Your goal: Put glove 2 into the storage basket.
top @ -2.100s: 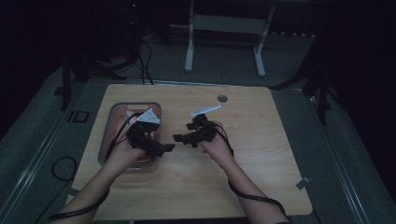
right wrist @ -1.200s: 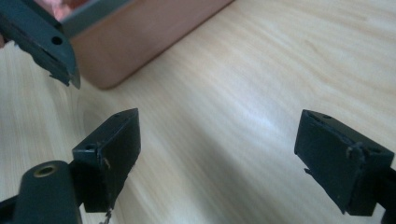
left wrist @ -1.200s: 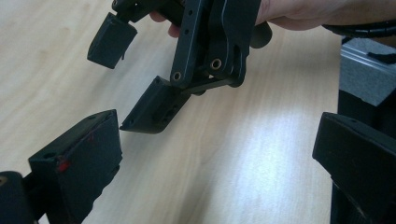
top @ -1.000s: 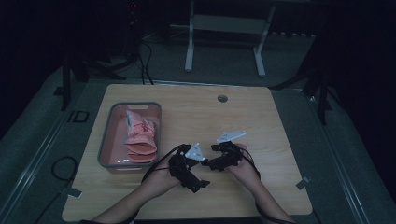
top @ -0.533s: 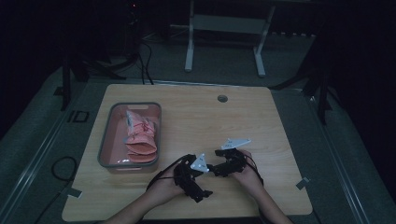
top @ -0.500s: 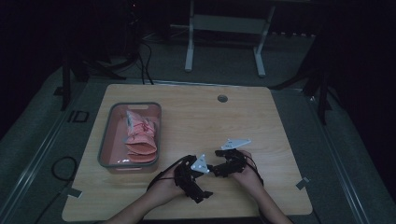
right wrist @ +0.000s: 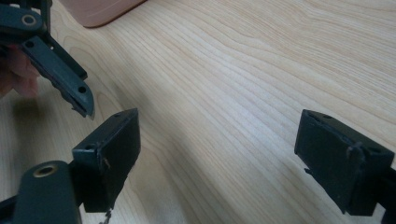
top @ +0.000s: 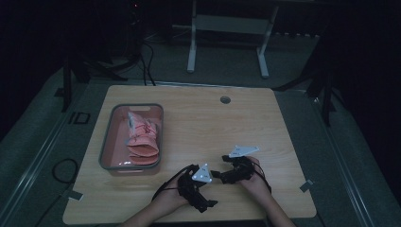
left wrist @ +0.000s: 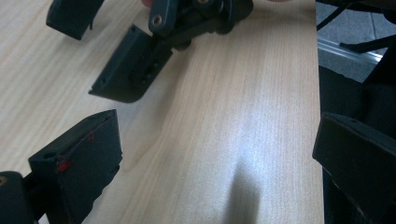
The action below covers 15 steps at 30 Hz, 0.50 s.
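My left gripper [top: 204, 195] and right gripper [top: 226, 172] sit low at the table's [top: 265, 142] near edge, jaws spread wide on both, nothing between them, just bare wood in both gripper views. Farther out at the left, the pink cloth items [top: 141, 142] lie inside the grey tray [top: 107, 142], well apart from my hands. I judge the work done: goods are in the tray and nothing looks left to move. Against two seconds ago, both grippers have pulled back from the tray side to the near edge; the tray's load hasn't shifted.
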Tool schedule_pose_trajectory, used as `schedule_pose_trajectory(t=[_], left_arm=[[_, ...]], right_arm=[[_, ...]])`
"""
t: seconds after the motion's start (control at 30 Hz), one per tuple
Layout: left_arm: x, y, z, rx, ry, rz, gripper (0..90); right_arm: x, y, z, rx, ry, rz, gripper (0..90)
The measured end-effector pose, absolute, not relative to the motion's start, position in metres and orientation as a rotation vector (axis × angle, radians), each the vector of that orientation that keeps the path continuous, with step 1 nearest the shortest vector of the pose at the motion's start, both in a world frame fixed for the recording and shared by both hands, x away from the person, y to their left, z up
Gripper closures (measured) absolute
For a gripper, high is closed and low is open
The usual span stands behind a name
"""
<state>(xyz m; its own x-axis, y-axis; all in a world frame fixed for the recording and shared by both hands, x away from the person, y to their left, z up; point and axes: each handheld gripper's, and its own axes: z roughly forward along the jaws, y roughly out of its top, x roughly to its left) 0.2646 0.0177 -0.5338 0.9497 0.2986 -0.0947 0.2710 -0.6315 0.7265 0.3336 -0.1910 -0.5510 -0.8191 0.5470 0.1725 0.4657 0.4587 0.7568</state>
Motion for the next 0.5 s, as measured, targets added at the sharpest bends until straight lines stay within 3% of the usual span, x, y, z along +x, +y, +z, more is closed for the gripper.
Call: schedule_pose_trajectory(t=[0.5], left_arm=[[0.268, 0.024, -0.552, 2.244, 0.453, 0.001, 1.5]], right_arm=[[0.335, -0.194, -0.554, 0.917, 2.58, 1.294, 14.3]])
